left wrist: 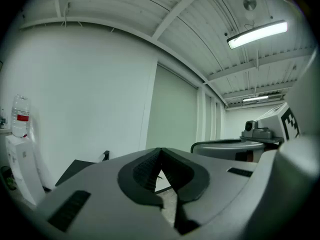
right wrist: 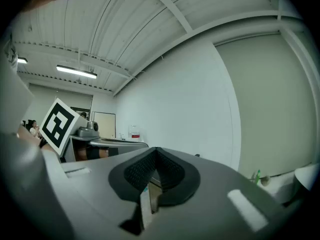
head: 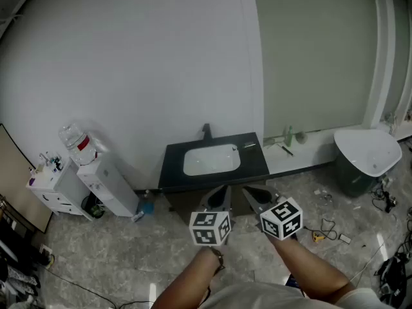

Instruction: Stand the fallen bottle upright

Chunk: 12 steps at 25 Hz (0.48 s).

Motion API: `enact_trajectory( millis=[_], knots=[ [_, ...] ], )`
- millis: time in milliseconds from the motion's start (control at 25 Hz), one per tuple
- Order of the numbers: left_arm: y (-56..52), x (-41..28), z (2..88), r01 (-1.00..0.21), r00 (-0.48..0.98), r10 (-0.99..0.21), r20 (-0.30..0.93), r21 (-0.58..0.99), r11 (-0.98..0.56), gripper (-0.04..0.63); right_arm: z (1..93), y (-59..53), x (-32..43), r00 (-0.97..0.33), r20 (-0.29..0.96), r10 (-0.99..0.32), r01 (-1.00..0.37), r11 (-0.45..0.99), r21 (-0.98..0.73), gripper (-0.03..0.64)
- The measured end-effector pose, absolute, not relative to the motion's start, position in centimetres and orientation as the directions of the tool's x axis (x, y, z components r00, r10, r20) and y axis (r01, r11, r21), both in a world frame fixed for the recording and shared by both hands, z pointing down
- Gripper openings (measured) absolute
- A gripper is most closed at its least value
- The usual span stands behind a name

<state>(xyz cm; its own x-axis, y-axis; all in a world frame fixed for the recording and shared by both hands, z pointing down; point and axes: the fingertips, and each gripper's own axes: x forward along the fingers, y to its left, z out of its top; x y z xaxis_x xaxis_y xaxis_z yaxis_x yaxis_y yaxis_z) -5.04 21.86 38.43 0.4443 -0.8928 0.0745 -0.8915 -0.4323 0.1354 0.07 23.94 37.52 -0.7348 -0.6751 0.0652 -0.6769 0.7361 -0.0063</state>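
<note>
Head view: green item (head: pixel 288 136) on ledge (head: pixel 302 158) too small to identify.

A: Any readable text in here?
B: None. The cube (head: pixel 210 228) on the left claw (head: pixel 224 189) and the second cube (head: pixel 281 218) on the right claw (head: pixel 247 190) carry only black-and-white square marker patterns. No letters or digits.
A: What about the water jug (head: pixel 76 140) on the dispenser (head: pixel 106 182)?
B: It has a red label (head: pixel 83 144), but the print is too small to read. Same in both gripper views.
A: And the green bottle (head: pixel 288 136) on the ledge (head: pixel 302 156)?
B: No label can be made out. The dispenser front shows no legible marks either.
A: So nothing at all?
B: Nothing legible.
</note>
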Motion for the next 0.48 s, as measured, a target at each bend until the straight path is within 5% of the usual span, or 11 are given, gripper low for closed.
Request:
enact_trajectory(
  millis=[480],
  knots=[
    [22.22, -5.02, 38.91, -0.886, 0.456, -0.886, 0.08, 0.138, -0.443, 0.006, 38.28, 24.22, 0.06, -0.731, 0.074, -0.679, -0.682, 0.731, -0.023, 0.0]
  ],
)
